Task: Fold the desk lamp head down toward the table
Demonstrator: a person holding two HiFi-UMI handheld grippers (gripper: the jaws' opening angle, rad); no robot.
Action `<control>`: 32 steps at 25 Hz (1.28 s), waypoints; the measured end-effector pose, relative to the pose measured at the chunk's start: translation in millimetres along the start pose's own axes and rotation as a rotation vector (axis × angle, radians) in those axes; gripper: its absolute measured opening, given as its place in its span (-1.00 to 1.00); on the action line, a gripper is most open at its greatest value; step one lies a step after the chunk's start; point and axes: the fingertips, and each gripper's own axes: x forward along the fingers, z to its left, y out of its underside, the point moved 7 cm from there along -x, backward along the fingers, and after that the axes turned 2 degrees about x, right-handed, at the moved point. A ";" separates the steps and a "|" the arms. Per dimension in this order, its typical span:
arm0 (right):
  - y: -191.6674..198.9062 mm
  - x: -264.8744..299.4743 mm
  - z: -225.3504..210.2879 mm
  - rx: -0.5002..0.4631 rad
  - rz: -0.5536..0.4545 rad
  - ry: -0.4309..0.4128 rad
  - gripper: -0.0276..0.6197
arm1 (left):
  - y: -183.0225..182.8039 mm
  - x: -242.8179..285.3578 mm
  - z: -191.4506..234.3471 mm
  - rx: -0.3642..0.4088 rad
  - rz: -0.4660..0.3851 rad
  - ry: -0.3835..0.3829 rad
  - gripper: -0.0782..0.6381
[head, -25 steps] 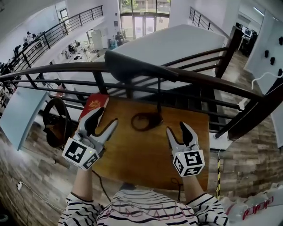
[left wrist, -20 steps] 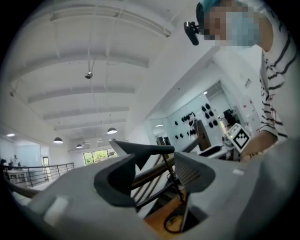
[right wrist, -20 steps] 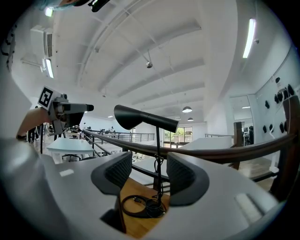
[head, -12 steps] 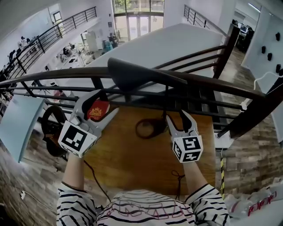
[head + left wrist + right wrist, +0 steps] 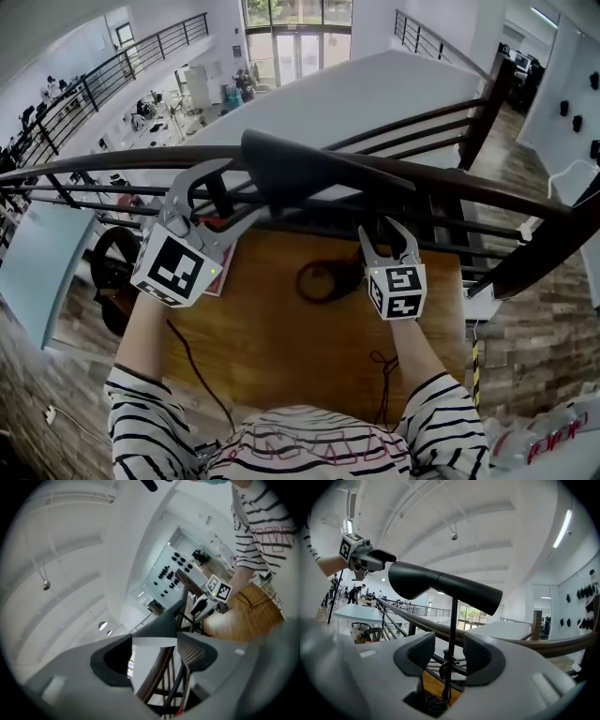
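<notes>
Both are held open: left gripper (image 5: 247, 187), just widened, at the lamp head's (image 5: 319, 173) left end; right gripper (image 5: 449, 651), just narrowed, around the untouched stem (image 5: 452, 616).

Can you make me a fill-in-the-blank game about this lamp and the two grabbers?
The lamp's ring base sits on a table made of ____.
The right hand-held gripper has the lamp's thin stem between its jaws, which are not shut but ____.
The left hand-held gripper, empty, reaches up toward the lamp ____.
Missing words: wood; open; head.
Extra: the left jaws have just been opening, the right closing.
</notes>
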 end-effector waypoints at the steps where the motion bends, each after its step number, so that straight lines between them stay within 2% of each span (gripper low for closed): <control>1: 0.0 5.1 0.1 0.000 0.001 0.001 -0.38 | 2.8 2.6 3.1 0.022 0.010 0.004 0.05; 11: 5.2 34.2 -5.8 0.006 0.008 0.054 -0.45 | 16.6 26.1 30.8 0.301 0.102 0.017 0.09; 18: 4.1 44.1 -6.9 0.005 0.001 0.060 -0.61 | 24.8 44.1 34.9 0.443 0.133 0.040 0.09; 22: 5.1 48.0 -3.5 -0.002 0.002 0.064 -0.76 | 27.7 47.2 34.1 0.492 0.128 0.037 0.07; 25: 5.8 48.6 -1.9 0.019 -0.007 0.065 -0.78 | 29.2 48.7 35.0 0.528 0.127 0.029 0.00; 32: 5.2 49.0 -1.1 0.044 -0.015 0.070 -0.79 | 34.1 48.4 36.9 0.486 0.098 -0.018 -0.32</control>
